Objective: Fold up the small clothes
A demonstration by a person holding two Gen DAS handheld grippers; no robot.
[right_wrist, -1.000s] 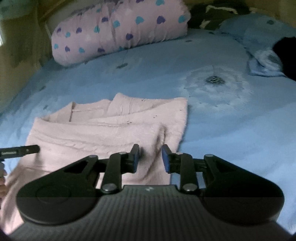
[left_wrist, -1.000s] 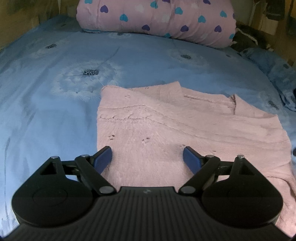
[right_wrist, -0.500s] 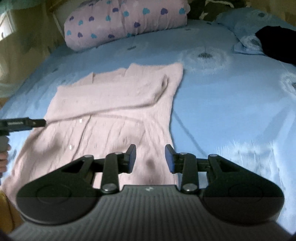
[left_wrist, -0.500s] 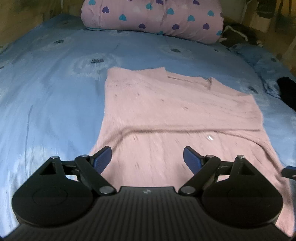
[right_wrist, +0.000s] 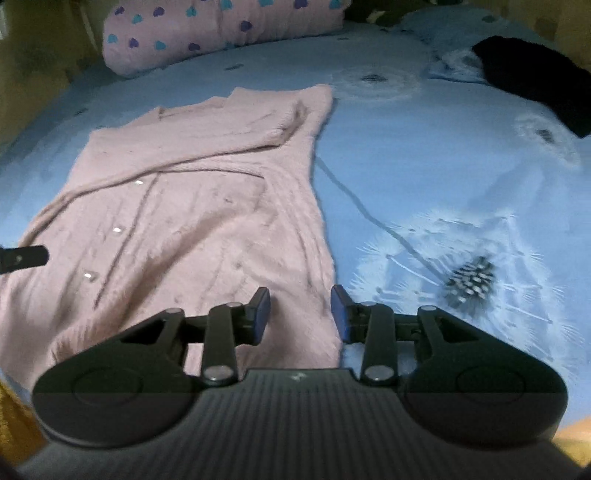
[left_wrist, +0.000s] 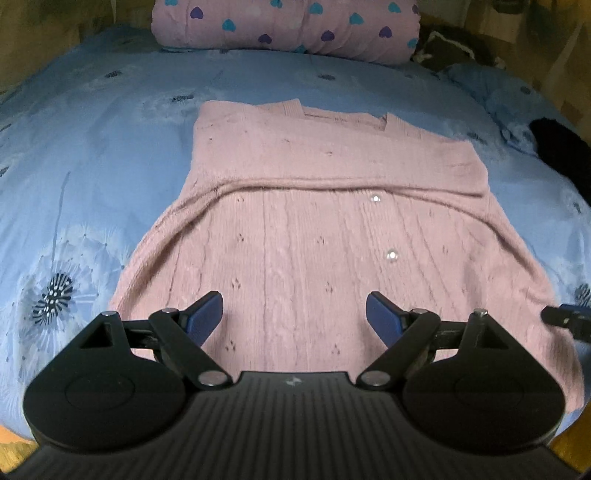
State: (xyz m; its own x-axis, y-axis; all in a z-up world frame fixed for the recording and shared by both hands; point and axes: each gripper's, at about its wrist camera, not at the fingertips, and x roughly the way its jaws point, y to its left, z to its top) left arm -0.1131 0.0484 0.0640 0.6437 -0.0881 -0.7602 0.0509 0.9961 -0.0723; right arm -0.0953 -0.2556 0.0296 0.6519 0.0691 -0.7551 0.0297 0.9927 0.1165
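Note:
A pink knitted sweater [left_wrist: 295,221] [right_wrist: 192,206] lies flat on the blue bedsheet [left_wrist: 92,166], collar at the far end. Its sleeves are folded across the chest, and small shiny buttons show down the front. My left gripper [left_wrist: 293,314] hovers wide open over the near hem, with nothing between its blue pads. My right gripper [right_wrist: 300,312] stands over the sweater's near right corner, jaws partly apart and widening, pads not pressing the cloth. Each gripper's black fingertip [left_wrist: 565,319] [right_wrist: 22,256] shows at the edge of the other's view.
A pink pillow with heart prints [left_wrist: 284,29] [right_wrist: 221,33] lies along the far side of the bed. A black garment [left_wrist: 561,155] [right_wrist: 535,77] sits at the far right on crumpled blue bedding. The bed's near edge runs just below both grippers.
Both grippers pulled back toward the near edge of the bed, so the whole sweater now shows. The right jaws widened a little; the left stayed wide open.

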